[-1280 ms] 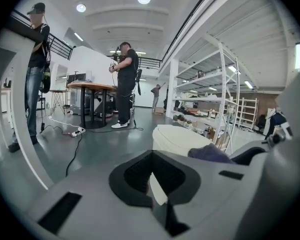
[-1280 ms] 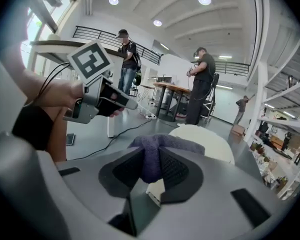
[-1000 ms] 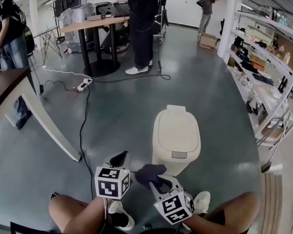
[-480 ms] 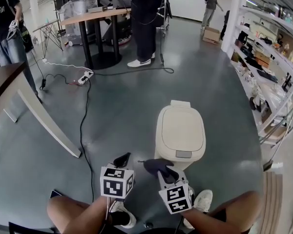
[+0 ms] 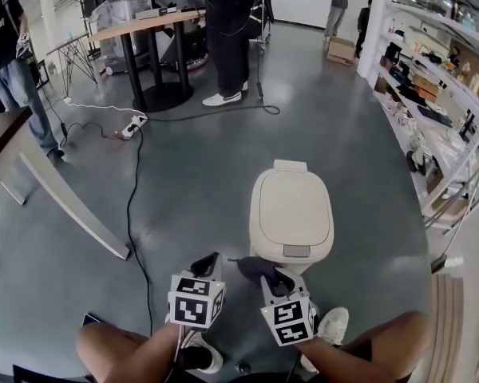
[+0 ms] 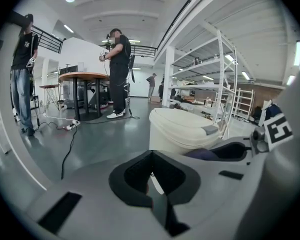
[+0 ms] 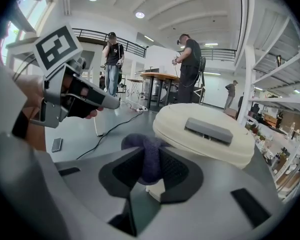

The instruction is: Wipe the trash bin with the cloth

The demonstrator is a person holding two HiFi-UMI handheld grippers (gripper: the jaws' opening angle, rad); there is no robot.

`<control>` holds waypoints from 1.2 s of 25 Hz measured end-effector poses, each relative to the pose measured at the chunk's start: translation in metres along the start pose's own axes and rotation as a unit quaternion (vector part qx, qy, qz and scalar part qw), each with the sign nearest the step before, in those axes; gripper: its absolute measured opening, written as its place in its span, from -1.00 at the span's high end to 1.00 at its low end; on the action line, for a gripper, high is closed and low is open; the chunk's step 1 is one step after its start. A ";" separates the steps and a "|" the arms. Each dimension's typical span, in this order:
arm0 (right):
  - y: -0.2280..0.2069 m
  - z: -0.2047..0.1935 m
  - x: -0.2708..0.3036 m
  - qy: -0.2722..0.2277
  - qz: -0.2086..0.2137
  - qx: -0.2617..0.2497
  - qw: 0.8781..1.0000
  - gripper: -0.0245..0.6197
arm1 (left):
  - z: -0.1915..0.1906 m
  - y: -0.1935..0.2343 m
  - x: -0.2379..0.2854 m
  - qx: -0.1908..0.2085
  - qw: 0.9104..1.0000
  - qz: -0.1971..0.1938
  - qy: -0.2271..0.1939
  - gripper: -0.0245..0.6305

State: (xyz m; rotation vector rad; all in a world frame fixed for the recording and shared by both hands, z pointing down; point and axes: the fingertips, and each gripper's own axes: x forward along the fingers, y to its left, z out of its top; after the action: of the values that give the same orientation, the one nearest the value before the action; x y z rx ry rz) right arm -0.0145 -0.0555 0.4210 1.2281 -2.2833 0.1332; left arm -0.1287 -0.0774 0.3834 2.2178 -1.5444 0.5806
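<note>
A cream trash bin (image 5: 291, 214) with a grey front latch stands on the floor ahead of me; it also fills the right gripper view (image 7: 205, 134) and shows in the left gripper view (image 6: 182, 129). My right gripper (image 5: 265, 271) is shut on a dark purple cloth (image 5: 255, 268), bunched between its jaws (image 7: 149, 156), close to the bin's near left side. My left gripper (image 5: 206, 263) hangs left of it over the bare floor, jaws shut with nothing between them (image 6: 151, 176).
A black cable (image 5: 132, 206) runs across the floor at left beside a slanted table leg (image 5: 72, 210). A round table (image 5: 148, 22) with people standing near it is at the back. Metal shelving (image 5: 447, 110) lines the right side.
Both grippers have edged forward toward the bin, the right one still carrying the cloth. The view has tilted a little, so the bin sits slightly higher in frame.
</note>
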 end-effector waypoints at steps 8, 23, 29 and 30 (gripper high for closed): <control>-0.016 -0.011 -0.003 0.008 -0.016 0.008 1.000 0.64 | -0.006 -0.013 0.010 -0.004 1.000 -0.015 0.015 0.93; -0.054 -0.032 -0.024 0.007 -0.049 0.041 0.998 0.64 | -0.024 -0.042 0.028 0.021 0.998 -0.039 0.046 0.93; -0.070 -0.041 -0.034 0.010 -0.069 0.043 0.997 0.64 | -0.029 -0.053 0.032 0.037 0.997 -0.045 0.055 0.93; -0.073 -0.043 -0.035 0.011 -0.072 0.045 0.996 0.64 | -0.029 -0.054 0.033 0.038 0.997 -0.045 0.056 0.93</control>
State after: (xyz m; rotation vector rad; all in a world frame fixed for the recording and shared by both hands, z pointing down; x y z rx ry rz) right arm 0.0771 -0.0578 0.4277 1.4266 -2.1818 0.1975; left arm -0.0713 -0.0704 0.4216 2.2560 -1.3810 0.7327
